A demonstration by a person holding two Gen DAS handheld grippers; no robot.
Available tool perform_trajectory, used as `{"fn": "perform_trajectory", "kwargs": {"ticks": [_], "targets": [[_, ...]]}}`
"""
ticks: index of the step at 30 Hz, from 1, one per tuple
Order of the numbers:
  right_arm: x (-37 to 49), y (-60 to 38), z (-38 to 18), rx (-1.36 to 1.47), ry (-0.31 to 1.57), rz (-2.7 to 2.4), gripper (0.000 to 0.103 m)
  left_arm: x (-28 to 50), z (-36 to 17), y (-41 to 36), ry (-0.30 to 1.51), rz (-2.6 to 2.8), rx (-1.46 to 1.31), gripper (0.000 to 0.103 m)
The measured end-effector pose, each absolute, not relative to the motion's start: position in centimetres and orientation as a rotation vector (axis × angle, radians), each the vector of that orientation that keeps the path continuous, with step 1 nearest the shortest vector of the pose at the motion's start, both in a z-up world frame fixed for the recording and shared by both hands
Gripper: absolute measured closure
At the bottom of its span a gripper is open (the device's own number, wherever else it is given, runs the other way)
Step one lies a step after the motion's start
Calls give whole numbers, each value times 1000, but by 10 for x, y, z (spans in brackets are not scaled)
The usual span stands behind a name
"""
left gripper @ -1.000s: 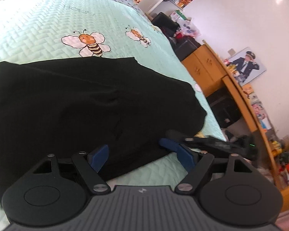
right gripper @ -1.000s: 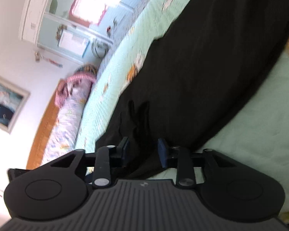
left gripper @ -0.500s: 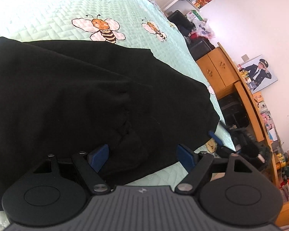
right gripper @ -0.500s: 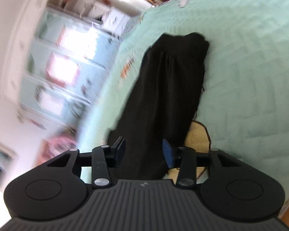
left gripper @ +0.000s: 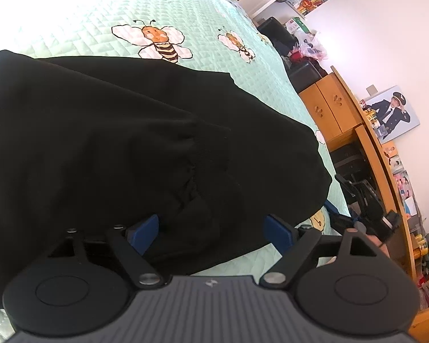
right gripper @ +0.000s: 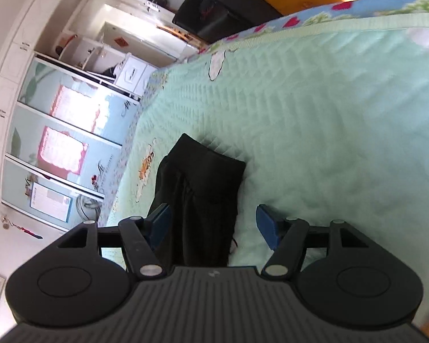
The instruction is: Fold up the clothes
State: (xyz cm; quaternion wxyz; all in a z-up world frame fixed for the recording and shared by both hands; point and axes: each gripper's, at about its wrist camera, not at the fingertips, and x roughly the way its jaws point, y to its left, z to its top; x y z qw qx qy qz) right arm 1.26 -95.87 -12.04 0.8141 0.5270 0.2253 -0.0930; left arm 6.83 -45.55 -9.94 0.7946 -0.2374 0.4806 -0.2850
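garment: left part cut off by left-wrist frame edge, near hem hidden behind left gripper body | garment in right-wrist view: lower end hidden under right gripper body | bedspread: blurred at right | poster: detail too small to tell

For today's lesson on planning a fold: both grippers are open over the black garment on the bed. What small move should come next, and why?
Probably close the left gripper on the bunched edge of the black garment lying between its open jaws. The right gripper is also open, with a narrow fold of cloth between its fingers, so neither holds anything on the green quilt yet.
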Motion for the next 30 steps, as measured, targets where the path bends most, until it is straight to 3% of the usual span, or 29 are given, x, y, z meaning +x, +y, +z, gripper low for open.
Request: {"fn": "perform_trajectory", "kwargs": {"ticks": [12,14,16,19,30], "targets": [[66,-956,-118,1037,521,-137,33,67,-101,-461,1011,-626,-503,9],[69,-956,-119,1031,516,-130,37,67,-101,-459,1013,-626,-513,9],[67,-959,-122,1049,505,-125,61,67,-102,-457,1015,-628,-528,9],[57,-962,-126,1090,471,-103,69,67,-101,-455,1020,-627,-545,9],[38,-946,-90,1086,372,-67,75,65,-89,-439,1059,-606,-601,9]]}}
